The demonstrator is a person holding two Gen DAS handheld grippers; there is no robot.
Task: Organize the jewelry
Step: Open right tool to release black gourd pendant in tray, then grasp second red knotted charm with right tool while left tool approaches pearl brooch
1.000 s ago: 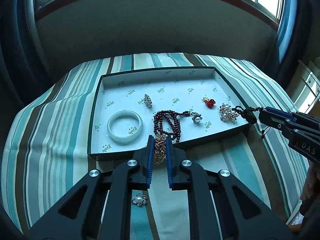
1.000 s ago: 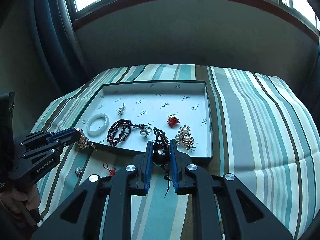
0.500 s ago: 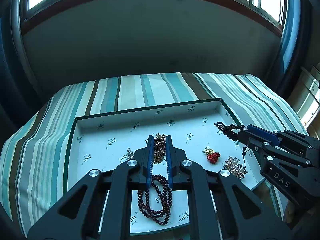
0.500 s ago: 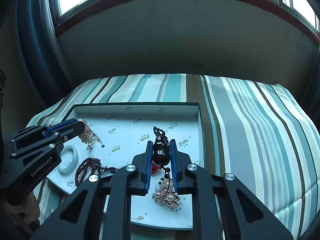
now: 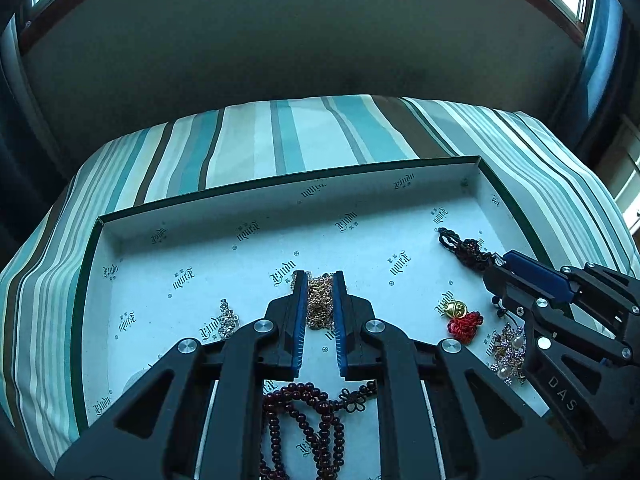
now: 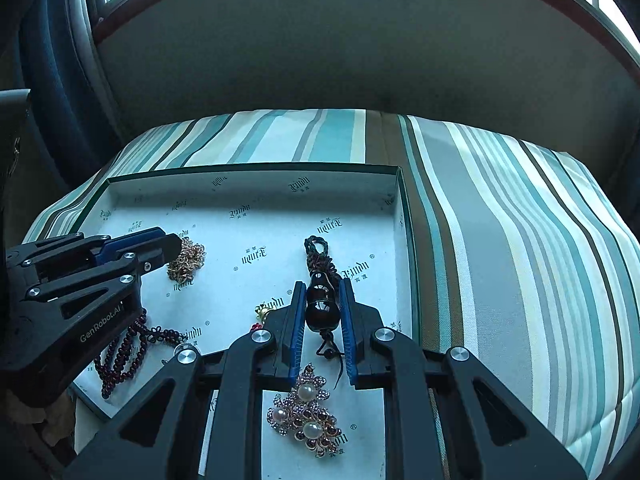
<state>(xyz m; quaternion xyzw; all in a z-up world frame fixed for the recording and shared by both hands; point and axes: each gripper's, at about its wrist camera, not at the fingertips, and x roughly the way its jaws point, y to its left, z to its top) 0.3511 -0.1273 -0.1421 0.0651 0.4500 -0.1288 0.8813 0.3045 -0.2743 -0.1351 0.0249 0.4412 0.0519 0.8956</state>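
Observation:
A shallow white box point(image 5: 280, 192) point(image 6: 256, 172) lies on the striped bed. My left gripper point(image 5: 320, 280) point(image 6: 176, 246) is low over the box middle with the gold chain point(image 5: 319, 304) point(image 6: 186, 258) between its jaws; the chain rests on the box floor and the jaws stand slightly apart. My right gripper point(image 6: 323, 286) point(image 5: 494, 266) is low over the box's right part, with the dark gourd pendant point(image 6: 320, 300) between its jaws, its braided cord point(image 6: 318, 254) point(image 5: 460, 246) lying on the floor.
In the box lie dark red beads point(image 5: 316, 420) point(image 6: 124, 354), a red and gold charm point(image 5: 460, 320), a pearl brooch point(image 6: 306, 416) point(image 5: 506, 352) and a small silver piece point(image 5: 227, 320). The striped bedspread point(image 6: 500, 240) surrounds the box; a wall stands behind.
Both grippers moved forward and down into the box. The gold chain and the gourd pendant now touch the box floor, and both jaws have widened a little.

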